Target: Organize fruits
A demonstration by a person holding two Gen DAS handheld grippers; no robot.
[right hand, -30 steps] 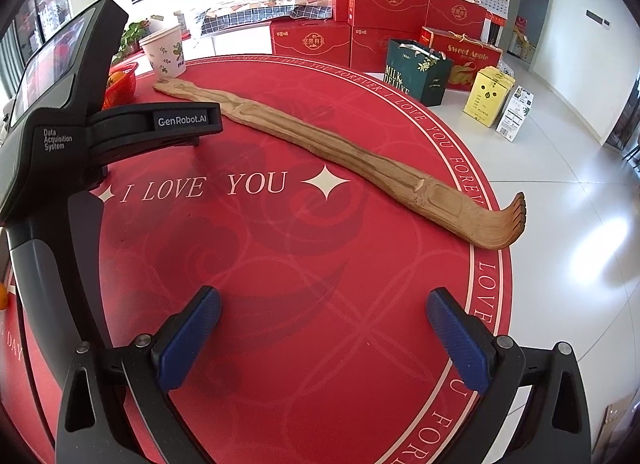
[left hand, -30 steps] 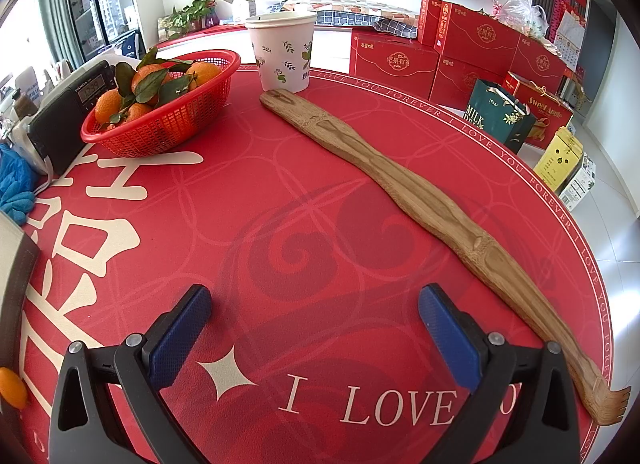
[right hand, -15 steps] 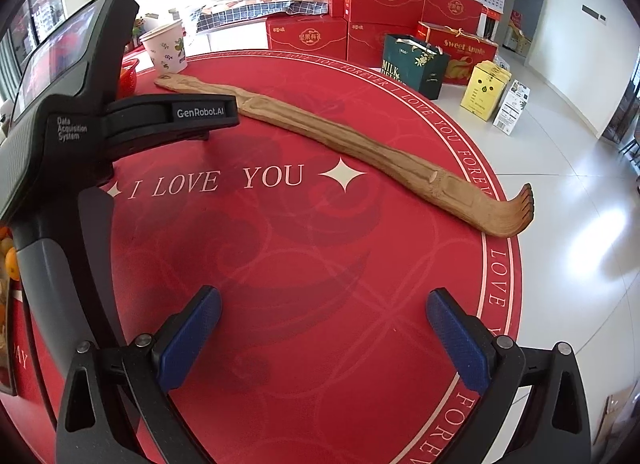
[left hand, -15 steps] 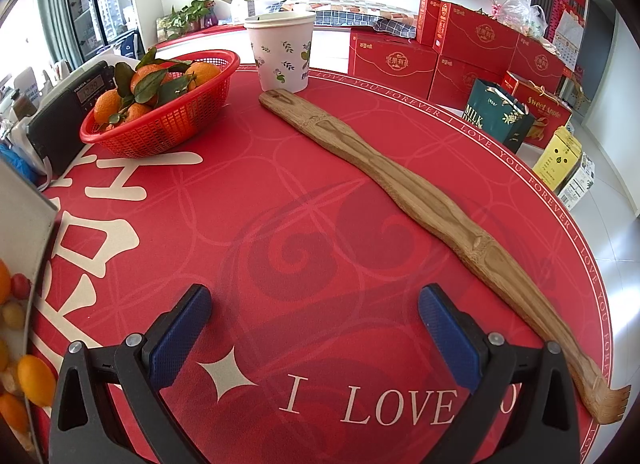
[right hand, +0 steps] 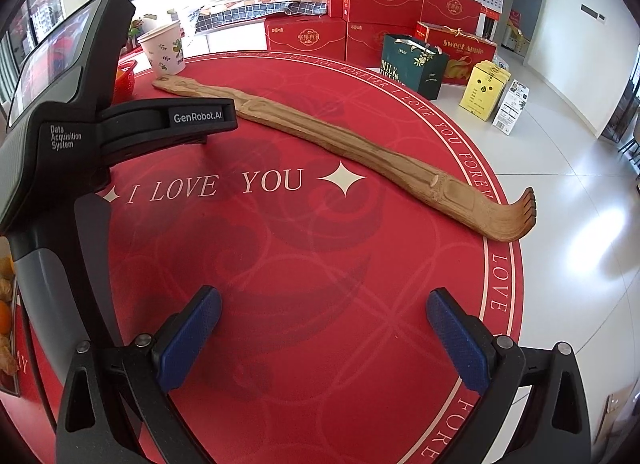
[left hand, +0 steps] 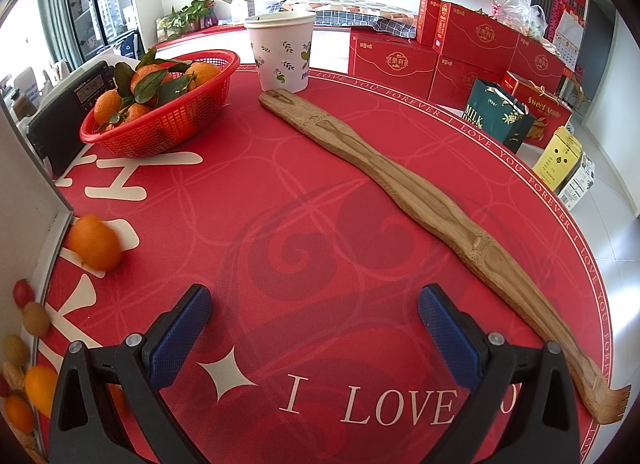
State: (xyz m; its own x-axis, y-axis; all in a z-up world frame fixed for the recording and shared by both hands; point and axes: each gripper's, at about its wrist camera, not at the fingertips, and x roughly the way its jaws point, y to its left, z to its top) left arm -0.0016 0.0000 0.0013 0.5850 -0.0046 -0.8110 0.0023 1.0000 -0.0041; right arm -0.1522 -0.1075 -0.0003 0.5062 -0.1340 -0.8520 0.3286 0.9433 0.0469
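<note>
A red mesh basket (left hand: 160,132) with leafy oranges stands at the far left of the round red table. A loose orange (left hand: 94,242), blurred, lies on the cloth at the left, beside the edge of a grey tray (left hand: 52,248). Several small fruits (left hand: 28,344), orange, red and yellowish, lie in that tray at the left edge. My left gripper (left hand: 314,330) is open and empty, low over the cloth, right of the loose orange. My right gripper (right hand: 324,332) is open and empty. The left gripper's black body (right hand: 72,136) fills the left of the right wrist view.
A long wooden back scratcher (left hand: 420,208) lies diagonally across the table, also in the right wrist view (right hand: 340,152). A paper cup (left hand: 282,50) stands at its far end. A black radio (left hand: 66,116) is behind the basket. Gift boxes (left hand: 460,52) stand on the floor beyond.
The grey tray with small fruits has come further into view at the left. An orange now lies on the cloth beside its edge. Both grippers stay open.
</note>
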